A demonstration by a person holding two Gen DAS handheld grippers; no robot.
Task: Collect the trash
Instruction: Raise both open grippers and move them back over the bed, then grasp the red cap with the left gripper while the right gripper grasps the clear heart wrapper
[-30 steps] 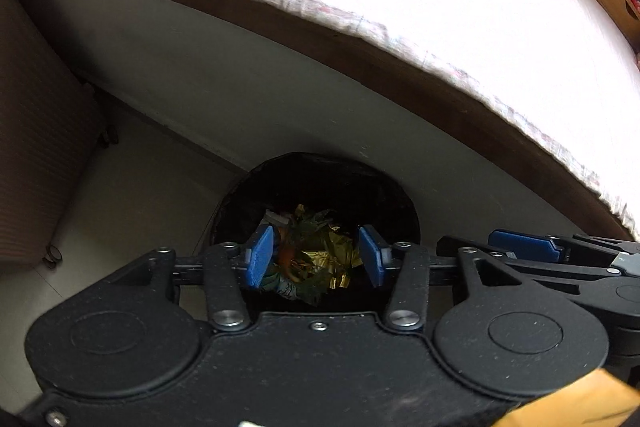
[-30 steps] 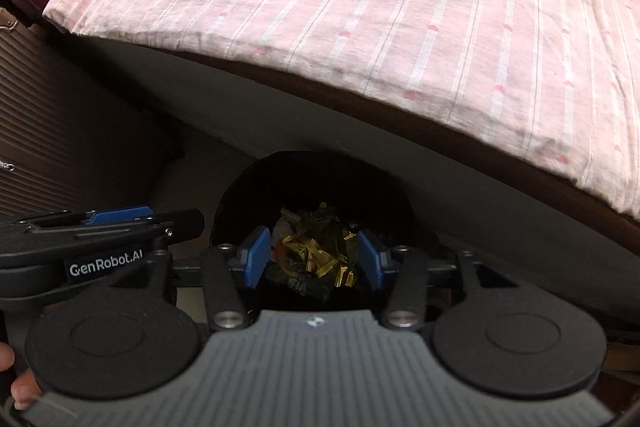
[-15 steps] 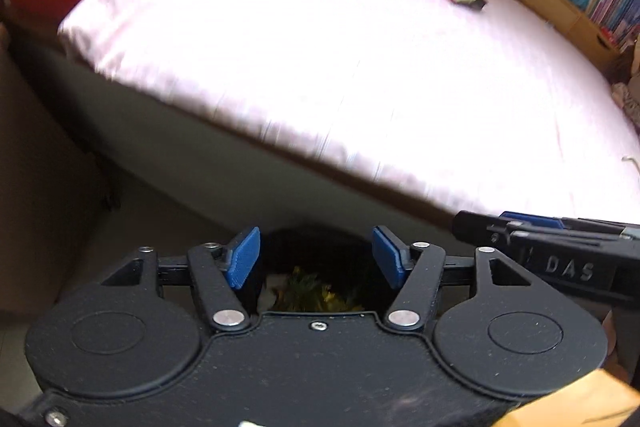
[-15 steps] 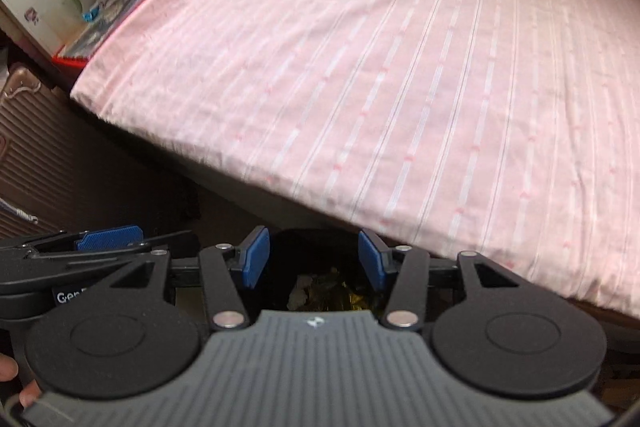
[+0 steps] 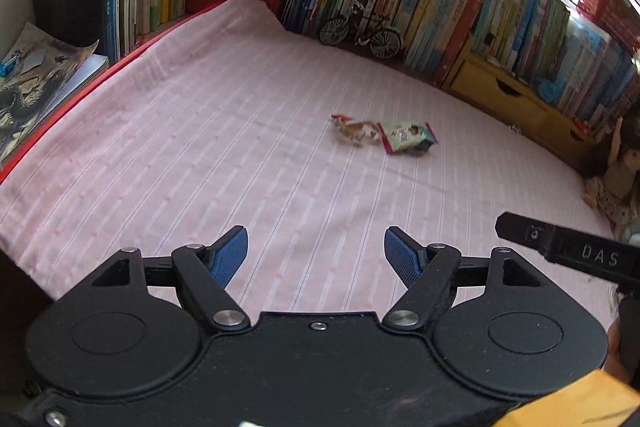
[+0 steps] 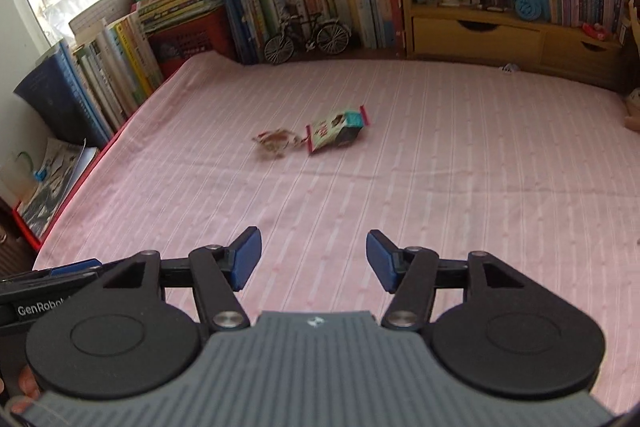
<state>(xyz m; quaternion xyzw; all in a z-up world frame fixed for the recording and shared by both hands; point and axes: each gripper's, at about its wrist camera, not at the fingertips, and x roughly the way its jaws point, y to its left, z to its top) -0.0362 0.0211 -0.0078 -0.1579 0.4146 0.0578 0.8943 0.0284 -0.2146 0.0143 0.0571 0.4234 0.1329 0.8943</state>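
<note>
Pink striped bed [image 5: 240, 155] fills both views, with two bits of trash mid-bed, nearer the far edge: a snack packet [image 5: 406, 138] touching a crumpled wrapper [image 5: 354, 131]. Left gripper [image 5: 316, 253] and right gripper [image 6: 314, 259] are empty, jaws opening. I'd take one piece each, coming in low.

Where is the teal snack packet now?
In both views the teal snack packet lies mid-bed on the pink sheet, right of the crumpled wrapper.
</note>
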